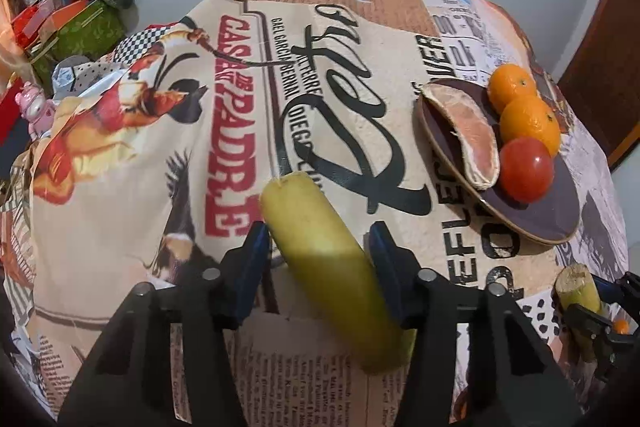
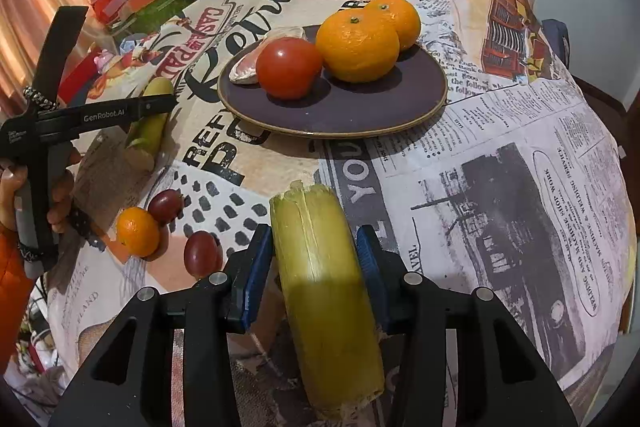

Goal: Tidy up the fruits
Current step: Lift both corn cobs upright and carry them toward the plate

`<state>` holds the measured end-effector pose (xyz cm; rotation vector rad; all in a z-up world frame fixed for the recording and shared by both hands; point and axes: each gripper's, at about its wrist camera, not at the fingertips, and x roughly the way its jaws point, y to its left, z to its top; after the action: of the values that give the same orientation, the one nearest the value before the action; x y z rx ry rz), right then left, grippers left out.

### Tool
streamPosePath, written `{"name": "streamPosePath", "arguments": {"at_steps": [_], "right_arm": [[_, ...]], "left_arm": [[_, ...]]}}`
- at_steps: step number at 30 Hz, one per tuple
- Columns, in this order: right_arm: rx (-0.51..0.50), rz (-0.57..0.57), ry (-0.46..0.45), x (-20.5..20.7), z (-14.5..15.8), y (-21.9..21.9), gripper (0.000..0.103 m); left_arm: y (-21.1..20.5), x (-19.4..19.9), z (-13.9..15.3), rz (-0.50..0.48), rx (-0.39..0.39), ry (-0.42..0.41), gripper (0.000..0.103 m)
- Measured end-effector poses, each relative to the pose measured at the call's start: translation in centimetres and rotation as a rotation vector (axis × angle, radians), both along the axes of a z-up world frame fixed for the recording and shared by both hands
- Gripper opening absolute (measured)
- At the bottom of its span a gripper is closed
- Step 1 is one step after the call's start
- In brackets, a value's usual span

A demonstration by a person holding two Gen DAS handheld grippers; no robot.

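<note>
Left gripper (image 1: 318,259) is clamped on a yellow-green stalk piece (image 1: 320,247), blue pads pressed against both its sides, the smooth rounded end poking forward past the fingertips. Over on the other side, the right gripper (image 2: 314,267) is shut tight on a second stalk piece (image 2: 324,291), this one with a ragged, split end pointing ahead.

Both are held above the worktop (image 2: 500,155), which is draped in a newspaper-print cloth. Ahead of the right gripper, slightly to its right, sits the dark plate (image 2: 360,107). On it: a red tomato (image 2: 289,67) at the near side, two oranges (image 2: 357,47) touching each other just behind it, and a grapefruit slice (image 2: 250,65) lying at the tomato's left. From the left gripper, that same plate is ahead and well off to the right.

Down to the left of the right gripper, loose on the cloth: a small orange (image 2: 137,231) touching one dark red grape (image 2: 165,206), and another grape (image 2: 202,253) just beside the gripper's left finger.
</note>
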<state>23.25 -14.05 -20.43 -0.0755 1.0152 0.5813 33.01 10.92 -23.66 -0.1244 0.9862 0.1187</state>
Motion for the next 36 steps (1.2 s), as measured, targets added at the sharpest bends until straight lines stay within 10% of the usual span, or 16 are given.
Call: {"name": "streamPosePath", "arguments": {"at_steps": [36], "right_arm": [[0.123,-0.133,-0.255,-0.5,9.6,-2.5,0.036]], "left_arm": [[-5.7,-6.5,11.2,-0.194,-0.04,-0.249,0.032]]}}
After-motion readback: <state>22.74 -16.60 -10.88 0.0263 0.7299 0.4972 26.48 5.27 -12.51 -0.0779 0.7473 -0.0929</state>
